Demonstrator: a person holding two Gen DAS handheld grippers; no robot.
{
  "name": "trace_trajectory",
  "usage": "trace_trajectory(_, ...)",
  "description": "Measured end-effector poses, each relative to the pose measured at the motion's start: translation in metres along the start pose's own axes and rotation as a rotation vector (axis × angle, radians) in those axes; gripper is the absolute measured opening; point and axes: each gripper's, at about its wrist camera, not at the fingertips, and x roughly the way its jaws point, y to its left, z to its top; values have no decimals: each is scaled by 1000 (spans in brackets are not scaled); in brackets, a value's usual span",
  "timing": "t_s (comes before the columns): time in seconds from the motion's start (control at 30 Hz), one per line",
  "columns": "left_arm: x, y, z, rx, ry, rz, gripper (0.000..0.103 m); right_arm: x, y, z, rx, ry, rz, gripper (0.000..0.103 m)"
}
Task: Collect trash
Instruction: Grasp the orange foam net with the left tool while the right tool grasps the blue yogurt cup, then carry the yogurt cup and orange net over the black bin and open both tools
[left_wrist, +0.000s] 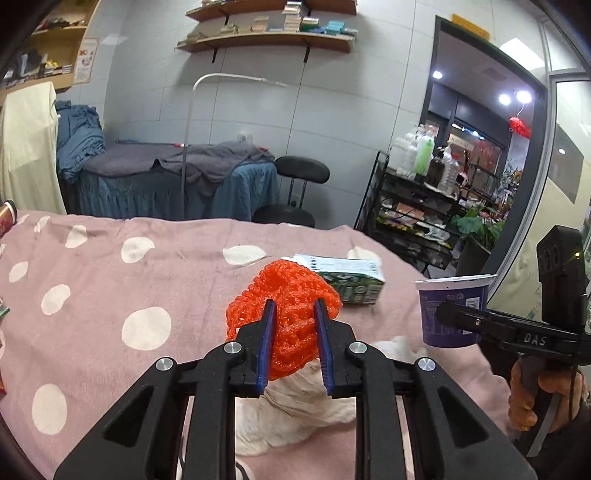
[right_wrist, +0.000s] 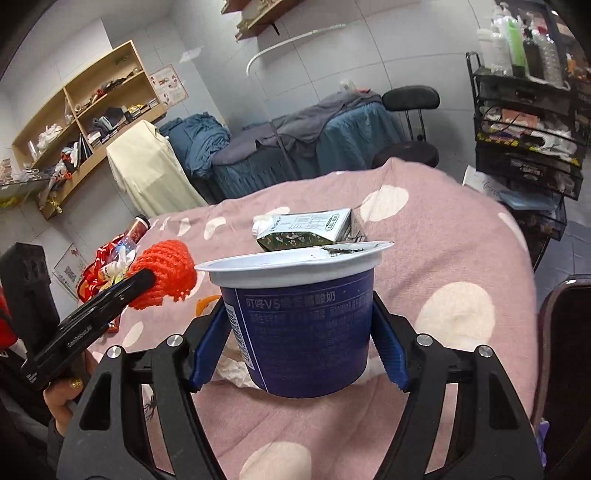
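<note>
A pink polka-dot bedspread (left_wrist: 110, 266) carries a green-and-white milk carton (left_wrist: 351, 278) lying on its side, long axis running left to right, spout end to the left, and crumpled white paper (left_wrist: 295, 410) below the grippers. The left gripper (left_wrist: 294, 325) pinches an orange foam fruit net (left_wrist: 284, 299) between its blue pads, lifted above the paper. The right gripper (right_wrist: 299, 332) clamps an upright blue yogurt cup (right_wrist: 303, 314), rim up, just in front of the carton

Carton (left_wrist: 351, 282) lies on bedspread (left_wrist: 147, 280), behind net (left_wrist: 284, 314) & cup (left_wrist: 452, 310); net left of cup; tissue (left_wrist: 295, 402) under net.
</note>
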Motion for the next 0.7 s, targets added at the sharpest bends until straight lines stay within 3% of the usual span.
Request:
trace_trajectory(0.37, -33, -65, -19, 79, -41, -64, 21, -78, -32, -23, 66, -115, -53, 71)
trace_trajectory(0.7, -31, -116, -29, 128, -36, -165, 21, -135, -80, -50, 159, -192, -179, 71)
